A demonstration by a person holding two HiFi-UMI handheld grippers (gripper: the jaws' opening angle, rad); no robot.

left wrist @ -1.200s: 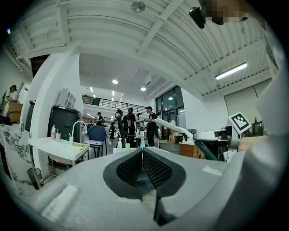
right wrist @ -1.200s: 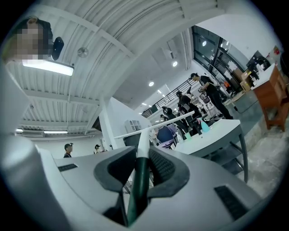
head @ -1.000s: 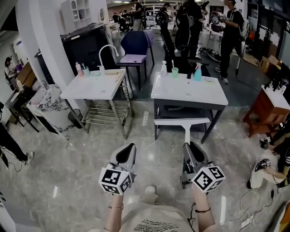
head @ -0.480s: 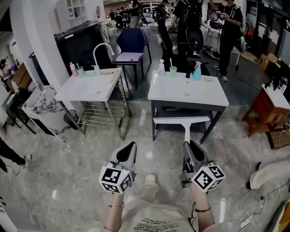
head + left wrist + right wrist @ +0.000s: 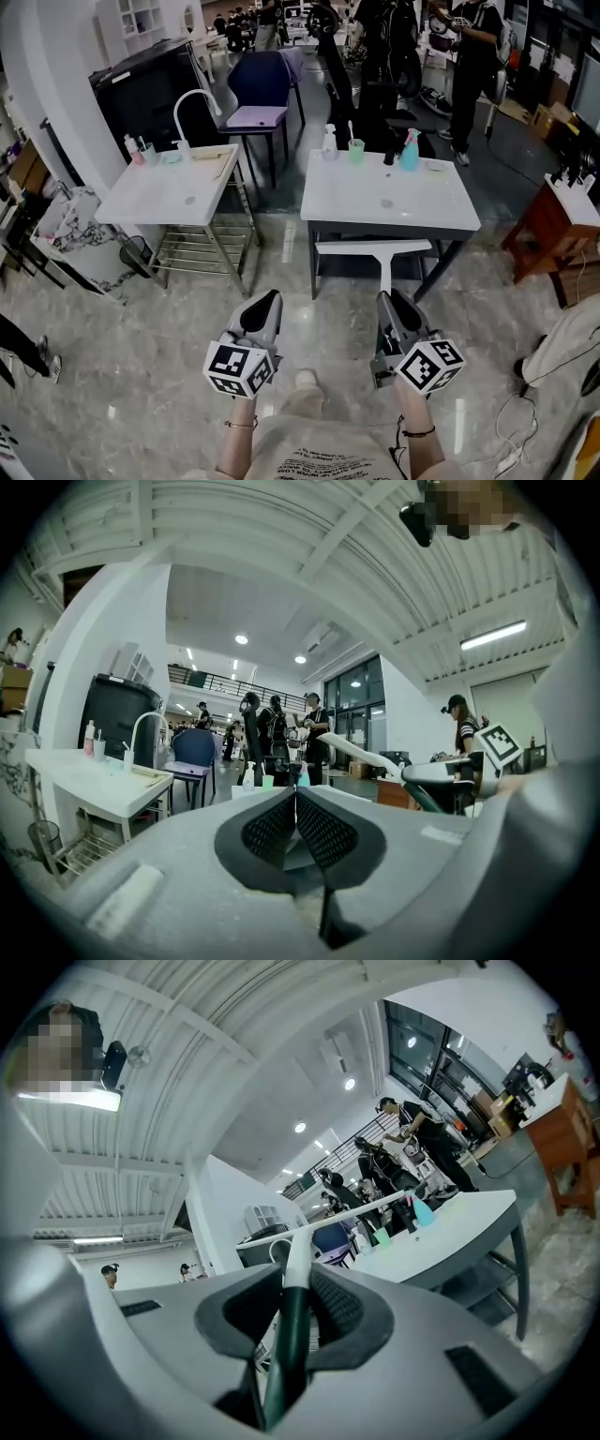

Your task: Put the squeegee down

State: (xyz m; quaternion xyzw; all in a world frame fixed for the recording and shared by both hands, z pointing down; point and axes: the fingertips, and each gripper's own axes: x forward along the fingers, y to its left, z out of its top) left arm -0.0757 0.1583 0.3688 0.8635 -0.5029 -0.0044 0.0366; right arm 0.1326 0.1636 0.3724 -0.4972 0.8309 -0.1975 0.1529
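The squeegee (image 5: 375,247) has a long white blade and a white neck that runs back into a dark green handle. My right gripper (image 5: 391,311) is shut on that handle and holds the blade out level in front of me, short of the near edge of the white table (image 5: 441,208). In the right gripper view the squeegee (image 5: 297,1252) sits pinched between the pads of my right gripper (image 5: 292,1288). My left gripper (image 5: 265,311) hangs beside it, shut and holding nothing; in its own view the pads of my left gripper (image 5: 296,803) meet.
On the white table's far edge stand a teal spray bottle (image 5: 410,150), a green cup (image 5: 356,150) and a white bottle (image 5: 329,142). A sink table (image 5: 150,199) with a tap stands to the left, a wooden stand (image 5: 562,234) to the right. People stand behind the tables.
Both grippers and the held squeegee have been carried forward towards the white table, which now lies closer. The grip on the handle is the same, and the left jaws stay shut.
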